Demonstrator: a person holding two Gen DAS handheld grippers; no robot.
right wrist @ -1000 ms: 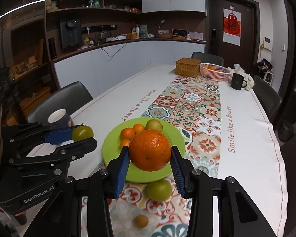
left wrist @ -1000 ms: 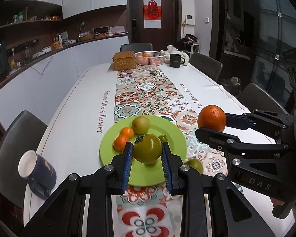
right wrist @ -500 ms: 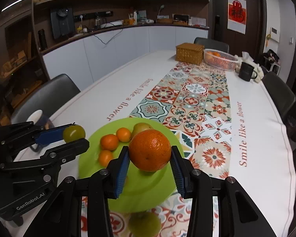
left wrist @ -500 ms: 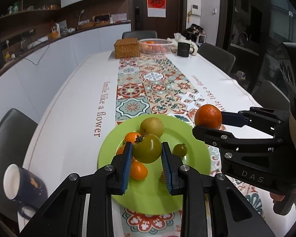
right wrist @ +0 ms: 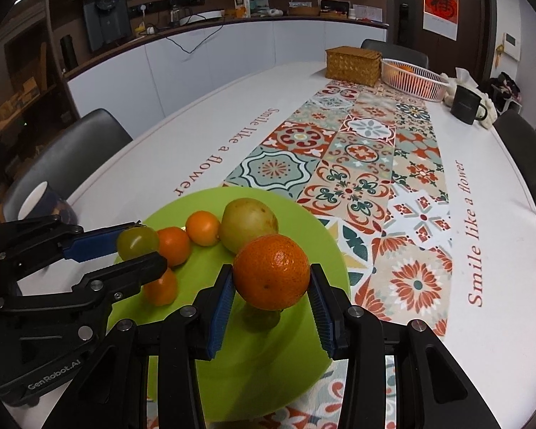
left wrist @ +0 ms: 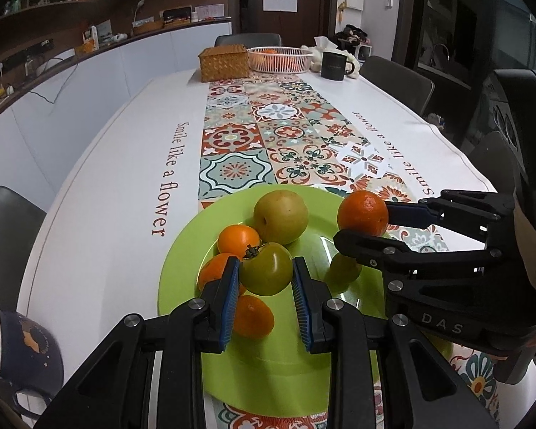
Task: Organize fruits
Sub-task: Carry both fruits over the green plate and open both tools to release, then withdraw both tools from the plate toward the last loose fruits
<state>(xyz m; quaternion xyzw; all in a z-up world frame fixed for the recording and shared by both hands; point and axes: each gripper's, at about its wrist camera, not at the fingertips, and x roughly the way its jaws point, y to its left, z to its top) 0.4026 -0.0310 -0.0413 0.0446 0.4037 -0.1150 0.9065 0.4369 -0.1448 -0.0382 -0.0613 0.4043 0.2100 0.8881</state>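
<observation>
Both grippers have come down and forward over the green plate since a second ago, so the plate now fills the near half of each wrist view and the fruit they carry hangs above it instead of short of it. Neither grip has changed. To my eye that puts both fruits close to being set down, though neither rests on the plate yet.

On the counter the plate sits at the near end of the patterned runner. It already carries 1 yellow-green pear toward 12 o'clock and 3 small tangerines in a line along its 9 o'clock side. A dark mug stands off the plate at about 8 o'clock.

The right gripper is clamped on a large orange, pads pressed to its 2 sides, held over the plate's 3 o'clock half just in front of the pear.

The left gripper is closed tight on a green tomato, stalk up, above the tangerines near the plate's centre. Bare green plate lies at 6 o'clock, beneath both sets of fingers, and looks the likeliest landing room.
</observation>
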